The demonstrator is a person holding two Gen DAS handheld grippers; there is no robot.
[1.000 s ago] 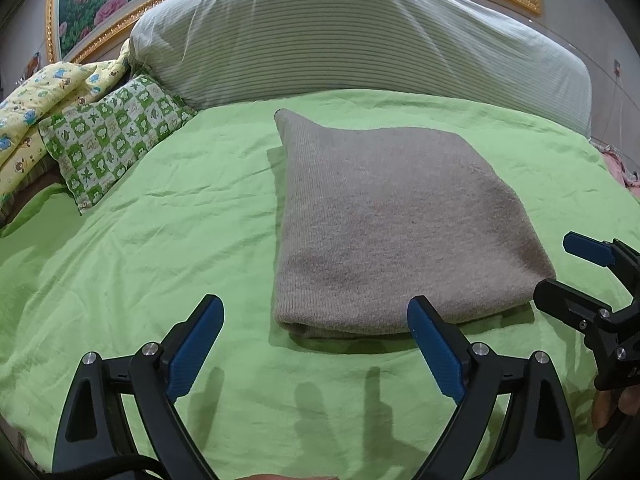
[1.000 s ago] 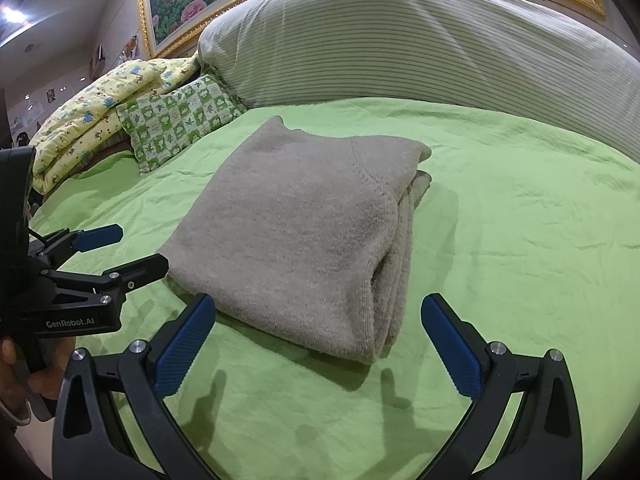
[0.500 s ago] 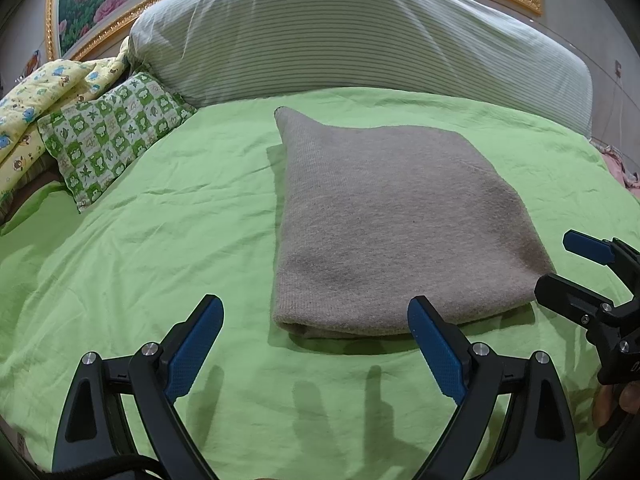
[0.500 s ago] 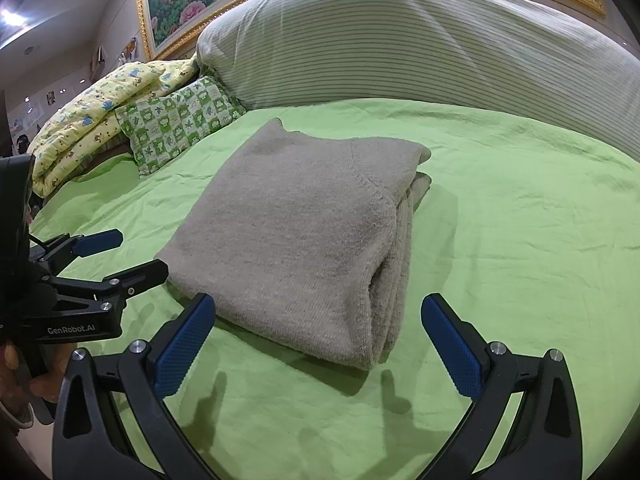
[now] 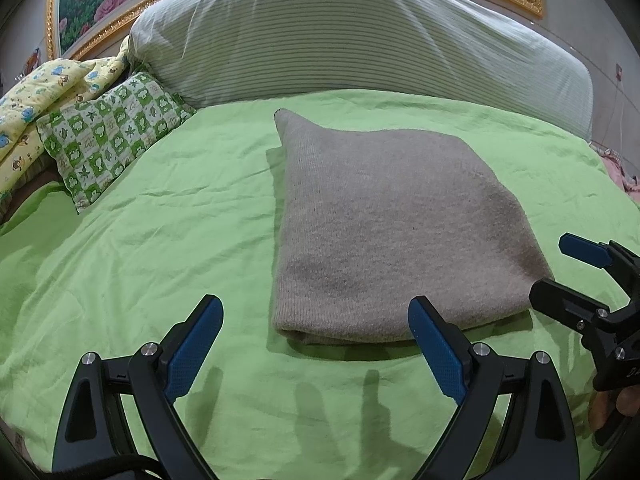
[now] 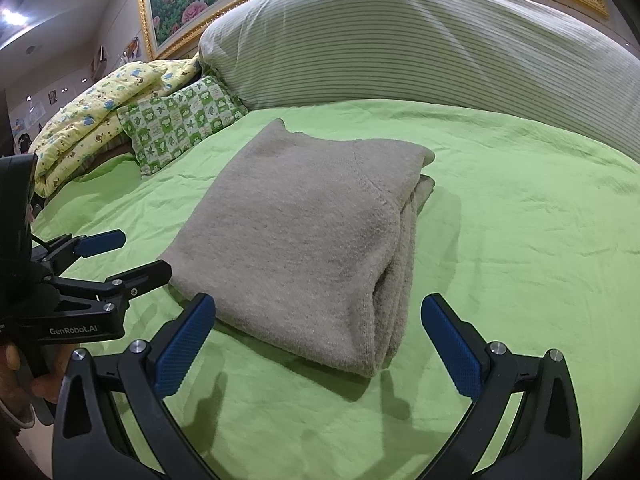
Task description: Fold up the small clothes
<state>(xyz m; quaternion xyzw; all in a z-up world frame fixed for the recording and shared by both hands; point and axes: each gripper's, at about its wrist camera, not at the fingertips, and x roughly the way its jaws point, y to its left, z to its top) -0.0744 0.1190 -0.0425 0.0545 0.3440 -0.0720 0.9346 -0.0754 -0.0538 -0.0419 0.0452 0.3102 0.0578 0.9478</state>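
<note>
Nearest to the cameras, the left gripper (image 5: 316,344) hovers low over the sheet (image 5: 140,248) with its blue pads (image 5: 194,346) spread wide and nothing between them. The right gripper (image 6: 320,340) is the same: spread wide and empty, just in front of the near edge of the sweater (image 6: 304,232). Each gripper also shows at the side of the other view, and a hand (image 6: 24,376) holds the left one.

The sweater lies in the middle of the bed, already folded into a thick grey-brown rectangle with several layers. In the right view the stacked layers open toward the right side, and the smooth folded edge faces the left gripper.

I judge it soft, light and limp. It will sag and the layers can slide apart if only the top one is pinched. A good hold is at the two near corners, with the pads going under all the layers together.

Beyond it are a green patterned pillow (image 5: 108,148), a yellow blanket (image 6: 96,120) and a large striped bolster (image 5: 352,40).
</note>
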